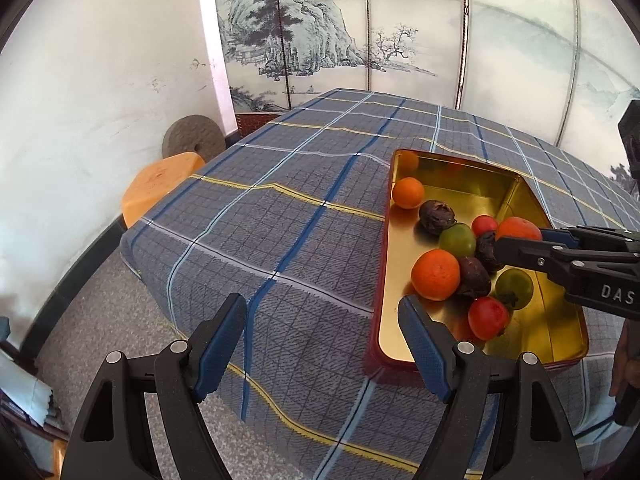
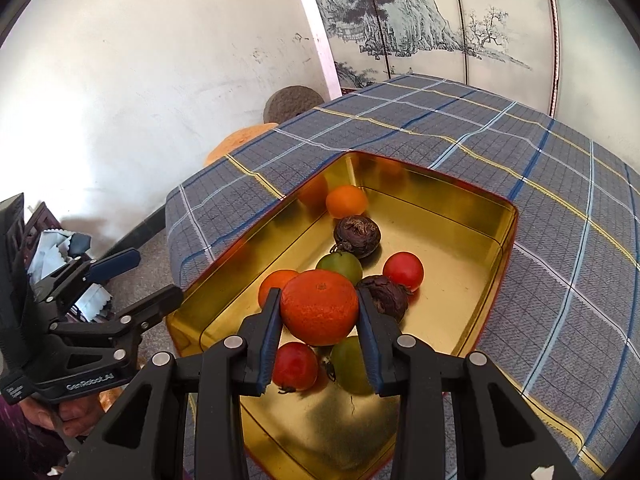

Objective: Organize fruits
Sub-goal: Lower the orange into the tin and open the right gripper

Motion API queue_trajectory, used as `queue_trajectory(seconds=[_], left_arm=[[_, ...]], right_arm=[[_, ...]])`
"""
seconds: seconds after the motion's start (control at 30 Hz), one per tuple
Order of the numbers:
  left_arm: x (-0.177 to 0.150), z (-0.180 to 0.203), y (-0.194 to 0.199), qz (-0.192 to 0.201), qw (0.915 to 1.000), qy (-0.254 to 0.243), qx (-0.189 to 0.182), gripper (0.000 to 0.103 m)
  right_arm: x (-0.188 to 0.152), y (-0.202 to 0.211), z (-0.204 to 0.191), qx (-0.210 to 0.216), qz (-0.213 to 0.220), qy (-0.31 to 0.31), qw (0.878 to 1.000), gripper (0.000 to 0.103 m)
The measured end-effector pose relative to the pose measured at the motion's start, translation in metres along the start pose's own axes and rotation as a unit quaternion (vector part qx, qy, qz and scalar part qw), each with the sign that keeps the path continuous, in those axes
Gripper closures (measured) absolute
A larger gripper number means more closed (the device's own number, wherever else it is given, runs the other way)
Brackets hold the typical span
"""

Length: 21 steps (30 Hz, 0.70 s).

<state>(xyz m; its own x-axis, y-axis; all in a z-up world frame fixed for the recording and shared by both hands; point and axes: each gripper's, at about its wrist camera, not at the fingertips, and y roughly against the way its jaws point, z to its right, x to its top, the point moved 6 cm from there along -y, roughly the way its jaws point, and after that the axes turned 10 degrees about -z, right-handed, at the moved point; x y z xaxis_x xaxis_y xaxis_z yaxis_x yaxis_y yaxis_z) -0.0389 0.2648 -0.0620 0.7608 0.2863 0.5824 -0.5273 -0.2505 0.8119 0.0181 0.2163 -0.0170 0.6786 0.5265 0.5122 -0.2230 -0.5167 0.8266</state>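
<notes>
I'm gripping an orange (image 2: 319,306) in the right gripper (image 2: 320,344) above the tin (image 2: 472,216); left gripper (image 1: 320,344) gaping empty beside it. I'm aiming for bare floor, lowering gently, avoiding neighbours.

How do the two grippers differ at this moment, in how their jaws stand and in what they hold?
The right gripper is closed on an orange fruit, pads pressing both its sides; the left gripper stands wide open and holds nothing. The right gripper is over the gold tin among the fruits; the left gripper hangs beside the tin, over the plaid cloth. Both have black frames and blue pads.
</notes>
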Motion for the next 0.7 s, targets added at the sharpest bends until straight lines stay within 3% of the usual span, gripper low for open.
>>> queue_trajectory(seconds=[0.5, 0.7], left_arm=[[-0.003, 0.001, -0.002, 0.000, 1.0000, -0.007, 0.006, 0.025], [-0.003, 0.002, -0.001, -0.005, 0.9999, -0.012, 0.008, 0.025]], right_arm=[[0.012, -0.015, 0.008, -0.015, 0.002, -0.009, 1.000, 0.068], [0.017, -0.007, 0.011, -0.021, 0.025, -0.015, 0.999, 0.065]])
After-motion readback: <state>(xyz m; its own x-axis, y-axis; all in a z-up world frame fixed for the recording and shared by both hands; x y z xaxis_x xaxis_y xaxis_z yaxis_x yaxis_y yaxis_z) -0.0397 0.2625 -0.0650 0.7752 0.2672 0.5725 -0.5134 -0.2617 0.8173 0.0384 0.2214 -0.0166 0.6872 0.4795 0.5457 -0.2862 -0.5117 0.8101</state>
